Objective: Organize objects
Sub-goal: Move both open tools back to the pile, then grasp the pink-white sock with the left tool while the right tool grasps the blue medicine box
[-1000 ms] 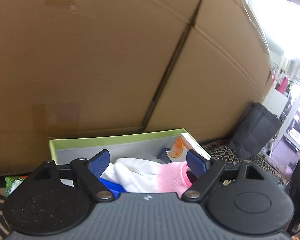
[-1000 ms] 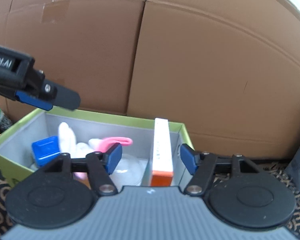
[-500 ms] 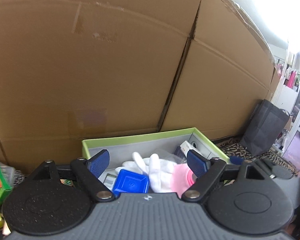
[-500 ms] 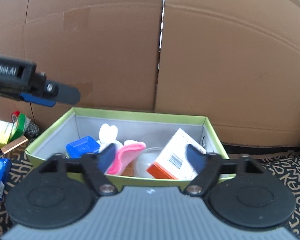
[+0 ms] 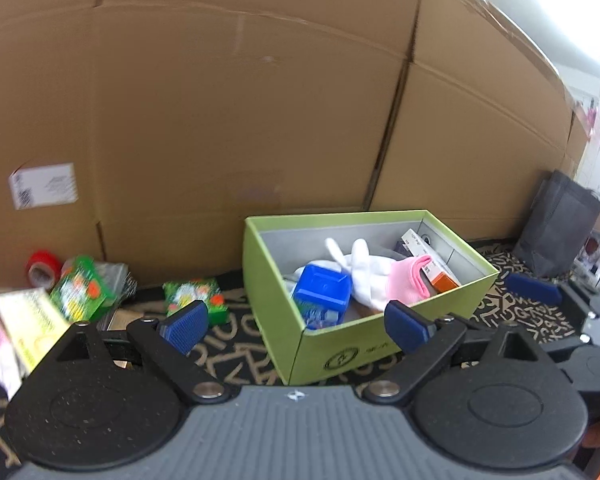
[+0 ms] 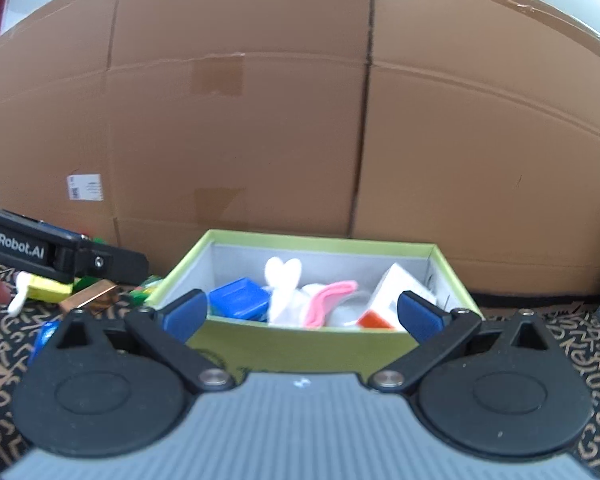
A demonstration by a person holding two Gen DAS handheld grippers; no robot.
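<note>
The open lime-green cardboard box (image 5: 374,346) sits on the black mat with tan lettering (image 5: 244,344), against the tall brown cardboard wall (image 5: 228,120), holding a blue plastic tub (image 5: 322,294), a white glove with pink cuff (image 5: 374,280) and an orange-and-white carton (image 5: 430,264). The left gripper (image 5: 296,322) and right gripper (image 6: 302,314) both hang with jaws apart and empty, the box at twelve o'clock of the right one. Green snack packets (image 5: 194,296) and a red tape roll (image 5: 40,270) lie at nine o'clock of the box.

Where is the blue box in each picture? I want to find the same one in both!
Left wrist view: the blue box sits inside the green box, near its left front corner, just right of picture centre.
Right wrist view: the blue box lies at the left end inside it, just left of centre.
Shared landmark: the white glove beside it.
</note>
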